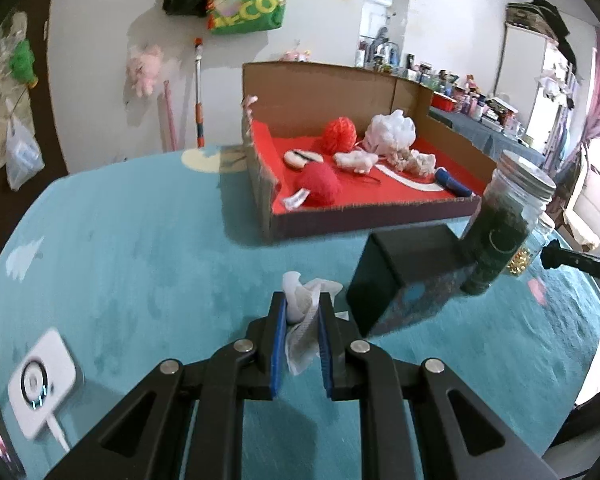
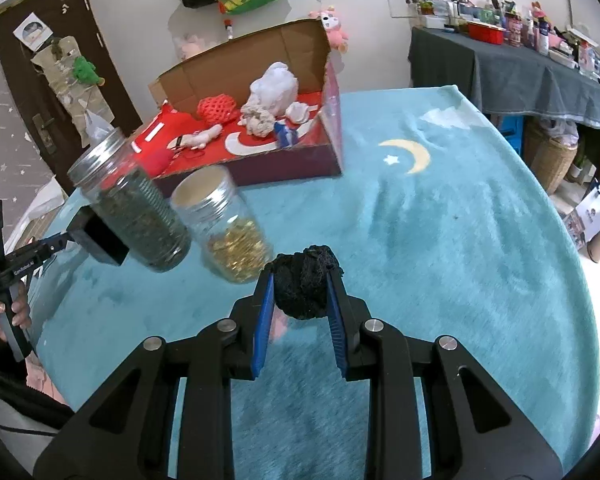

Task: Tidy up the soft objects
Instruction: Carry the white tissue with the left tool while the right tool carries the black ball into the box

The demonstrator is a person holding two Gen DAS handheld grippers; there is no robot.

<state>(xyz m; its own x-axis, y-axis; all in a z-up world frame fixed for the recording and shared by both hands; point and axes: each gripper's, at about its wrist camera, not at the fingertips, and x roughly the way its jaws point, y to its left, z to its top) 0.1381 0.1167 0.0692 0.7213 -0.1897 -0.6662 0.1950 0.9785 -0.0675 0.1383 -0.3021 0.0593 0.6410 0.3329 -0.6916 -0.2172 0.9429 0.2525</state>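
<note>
A crumpled white tissue (image 1: 305, 312), thin and creased, sits pinched between the blue pads of the left tool (image 1: 302, 304), held just above the teal desk cover (image 1: 140, 248). The right tool (image 2: 300, 276) is clenched on a black mesh ball (image 2: 305, 284), scrunched, net-like and springy-looking.

The task looks well advanced: the cardboard box (image 1: 380, 216), with its red printed floor, already holds two red mesh balls, a white puff (image 1: 392, 128), pale fuzzy pieces and a blue-handled item. These two held pieces are the only loose soft things visible, so dropping them in the box likely remains.

Nearby stand hard things: a dark box (image 1: 404, 276), a metal-lidded clear jar of dark green matter (image 2: 140, 212), and a jar of gold bits (image 2: 228, 232).
</note>
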